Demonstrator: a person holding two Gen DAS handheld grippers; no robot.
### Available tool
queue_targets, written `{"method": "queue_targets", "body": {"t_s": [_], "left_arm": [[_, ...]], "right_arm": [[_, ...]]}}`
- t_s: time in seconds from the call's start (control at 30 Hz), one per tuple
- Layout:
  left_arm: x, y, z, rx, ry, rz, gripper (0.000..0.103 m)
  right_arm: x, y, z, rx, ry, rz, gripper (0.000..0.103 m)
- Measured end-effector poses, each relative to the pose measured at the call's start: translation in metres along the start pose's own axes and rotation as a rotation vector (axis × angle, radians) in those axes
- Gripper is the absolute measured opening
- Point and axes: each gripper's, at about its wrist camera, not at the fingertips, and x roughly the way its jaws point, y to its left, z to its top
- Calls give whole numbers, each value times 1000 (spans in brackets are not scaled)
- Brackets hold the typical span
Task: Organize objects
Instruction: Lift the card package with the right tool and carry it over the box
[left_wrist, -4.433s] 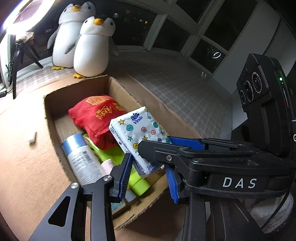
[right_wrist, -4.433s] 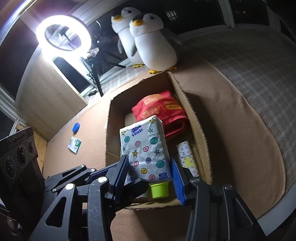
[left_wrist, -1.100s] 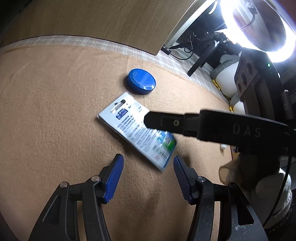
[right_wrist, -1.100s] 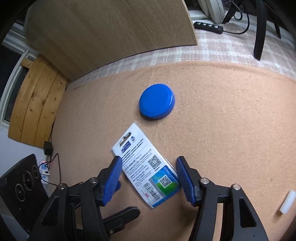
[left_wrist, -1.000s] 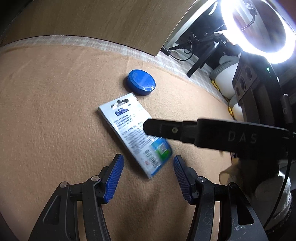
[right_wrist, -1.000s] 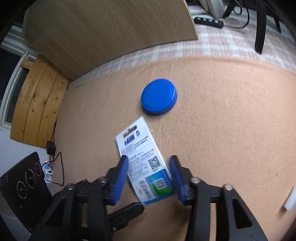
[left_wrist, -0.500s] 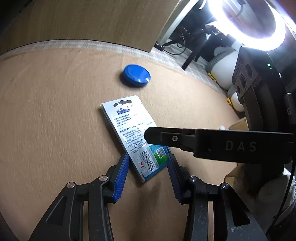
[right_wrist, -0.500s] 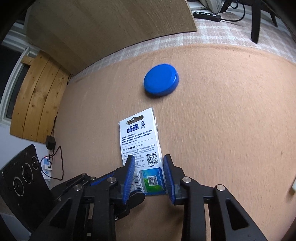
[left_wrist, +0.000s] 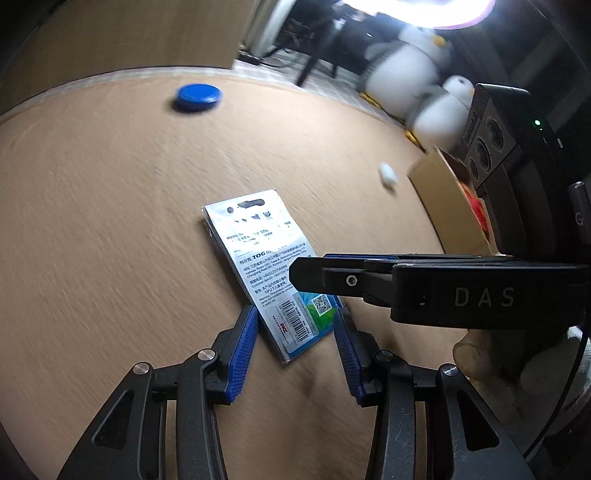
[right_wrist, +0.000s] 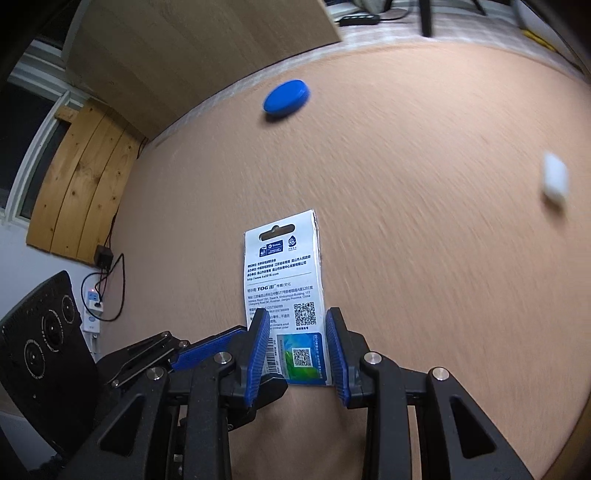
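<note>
The tan mat (left_wrist: 110, 229) fills both views, blurred by motion. Only the left view takes in the penguin toys (left_wrist: 410, 85) at the far edge, and the cardboard box (left_wrist: 448, 199) with something red inside, partly hidden behind the right gripper's camera block. Only the right view shows the wooden board (right_wrist: 207, 48) leaning at the back, the slatted panel (right_wrist: 81, 177) to the left, and a wall plug with cables (right_wrist: 98, 295).

The card pack (right_wrist: 282, 291) sits between both sets of fingers, printed back up, its hanger-hole end pointing away. In the right view the right gripper (right_wrist: 297, 350) is clamped on the pack's near end, blue pads pressed to its two long edges by the barcode and QR patch. In the left view the same pack (left_wrist: 269, 266) runs diagonally, and the right gripper's arm marked DAS crosses over its lower corner. The left gripper (left_wrist: 295, 347) has its pads either side of the pack's near end; the left pad touches the edge, but whether the right pad bears on it I cannot tell.

The blue lid (left_wrist: 197, 96) lies well beyond the pack, near the mat's far edge; the right view (right_wrist: 286, 98) shows it too. A small white piece (right_wrist: 554, 182) lies far right, near the box corner in the left view (left_wrist: 387, 174).
</note>
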Motion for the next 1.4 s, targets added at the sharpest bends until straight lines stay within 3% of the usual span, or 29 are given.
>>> {"method": "queue_targets", "body": {"t_s": [0.27,0.53,0.83,1.4], "left_arm": [[-2,-42,-24,80,10,-20,45],[5,-75,-27,148,24,-38,45],[3,-100,-15,191,-17,-53,45],[35,-92,-11,156,60,-55,46]], "right_arm": [[-26,-11,-47,44,-53,-57,29],[-47,-32,-69,92,-87,-71,29],[-77,-46,-72,117,-148,-57,29],[-65,-64,-71,132,-107,-91,29]]}}
